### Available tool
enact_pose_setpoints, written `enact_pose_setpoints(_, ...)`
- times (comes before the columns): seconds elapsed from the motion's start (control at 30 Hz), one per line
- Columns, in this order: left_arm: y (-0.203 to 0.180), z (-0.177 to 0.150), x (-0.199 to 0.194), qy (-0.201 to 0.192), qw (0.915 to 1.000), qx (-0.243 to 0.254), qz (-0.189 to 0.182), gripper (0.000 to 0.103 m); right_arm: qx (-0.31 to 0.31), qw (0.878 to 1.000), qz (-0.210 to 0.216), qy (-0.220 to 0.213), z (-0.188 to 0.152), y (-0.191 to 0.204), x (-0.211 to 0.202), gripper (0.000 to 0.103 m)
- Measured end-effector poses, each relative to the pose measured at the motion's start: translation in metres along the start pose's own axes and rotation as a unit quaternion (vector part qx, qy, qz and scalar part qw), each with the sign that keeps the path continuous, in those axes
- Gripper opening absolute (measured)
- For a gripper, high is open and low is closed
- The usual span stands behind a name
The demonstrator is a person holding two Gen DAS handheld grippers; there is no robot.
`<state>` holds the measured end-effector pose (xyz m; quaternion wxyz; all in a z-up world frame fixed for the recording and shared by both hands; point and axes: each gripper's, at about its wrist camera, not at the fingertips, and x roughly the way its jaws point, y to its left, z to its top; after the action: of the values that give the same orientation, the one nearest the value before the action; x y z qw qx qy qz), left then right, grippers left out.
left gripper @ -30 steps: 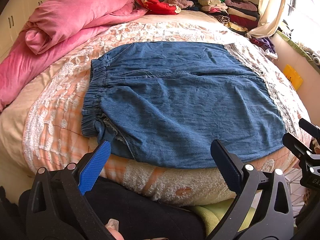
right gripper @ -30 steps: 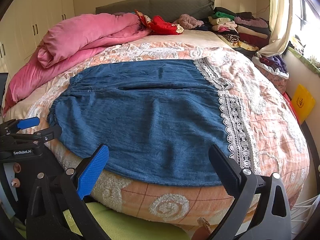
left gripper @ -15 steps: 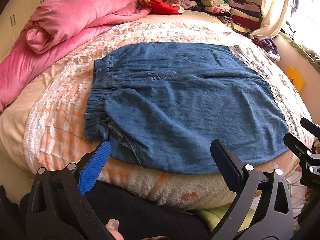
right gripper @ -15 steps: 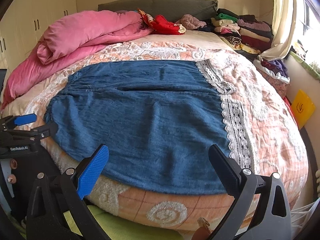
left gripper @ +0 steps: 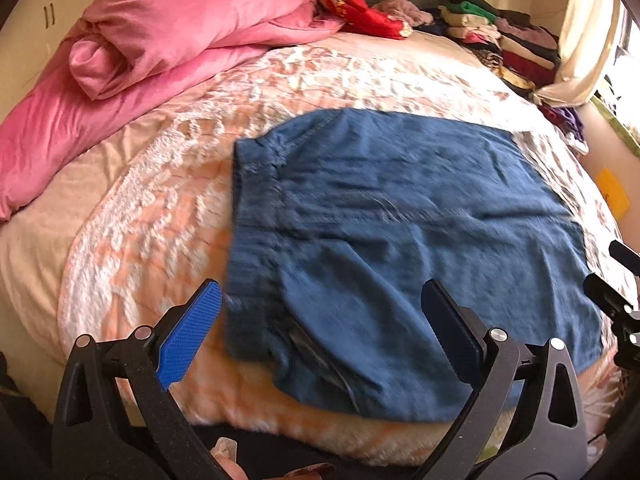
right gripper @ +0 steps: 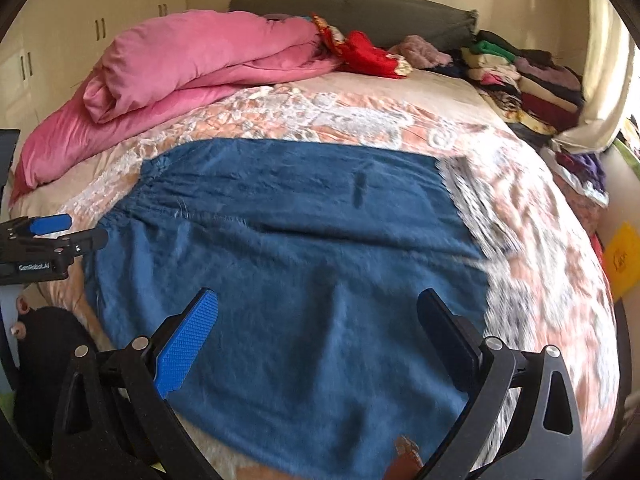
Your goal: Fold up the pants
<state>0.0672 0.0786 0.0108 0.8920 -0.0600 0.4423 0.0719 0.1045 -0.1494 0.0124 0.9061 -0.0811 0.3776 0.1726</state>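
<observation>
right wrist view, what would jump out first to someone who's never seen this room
The blue denim pants spread flat across the middle of the peach lace bedspread draw the eye first, with the open right gripper just above their near edge. Behind them, a rolled pink duvet fills the bed's far left, and a stack of folded clothes lines the far right by the curtain.

Left claw [left gripper: 320, 320] and right claw [right gripper: 318, 324] both gape wide.
</observation>
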Motion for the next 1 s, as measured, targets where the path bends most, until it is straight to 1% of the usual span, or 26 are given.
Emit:
enact_pose_setpoints(0.07, 0.011, 0.01, 0.008, 0.003, 1.0, -0.008, 0.003, 0.094, -0.003, 1.0, 0.015, 0.0, 0.013, 0.0, 0.009, 0.099)
enact_pose_setpoints(0.3, 0.041, 0.041, 0.033, 0.013, 0.9994, -0.022, 0.022, 0.094, -0.05, 0.998, 0.031, -0.006, 0.065, 0.012, 0.054, 0.099)
enact_pose_setpoints(0.47, 0.062, 0.065, 0.058, 0.023, 0.9991, -0.023, 0.026, 0.094, -0.081, 0.995, 0.049, 0.009, 0.101, 0.021, 0.094, 0.099)
enact_pose_setpoints(0.53, 0.069, 0.074, 0.069, 0.03, 0.999, -0.025, 0.022, 0.094, -0.094, 0.994, 0.055, 0.018, 0.115, 0.025, 0.112, 0.099)
enact_pose_setpoints(0.6, 0.073, 0.082, 0.08, 0.033, 0.9989, -0.027, 0.017, 0.094, -0.1, 0.992, 0.073, 0.035, 0.129, 0.027, 0.133, 0.099)
enact_pose_setpoints(0.73, 0.08, 0.094, 0.1, 0.036, 0.9989, -0.03, -0.001, 0.094, -0.12, 0.989, 0.078, 0.047, 0.149, 0.034, 0.163, 0.099)
enact_pose_setpoints(0.87, 0.081, 0.103, 0.118, 0.036, 0.9992, -0.015, 0.007, 0.094, -0.171, 0.98, 0.081, 0.054, 0.165, 0.051, 0.19, 0.099)
enact_pose_setpoints(0.93, 0.08, 0.106, 0.126, 0.039, 0.9992, -0.009, 0.002, 0.094, -0.185, 0.978, 0.076, 0.056, 0.169, 0.053, 0.2, 0.099)
enact_pose_setpoints(0.97, 0.079, 0.107, 0.129, 0.039, 0.9992, -0.004, -0.001, 0.092, -0.194, 0.976, 0.078, 0.06, 0.171, 0.056, 0.207, 0.099)
enact_pose_setpoints(1.0, 0.077, 0.108, 0.132, 0.038, 0.9992, 0.005, -0.006, 0.084, -0.202, 0.974, 0.08, 0.064, 0.173, 0.059, 0.213, 0.099)
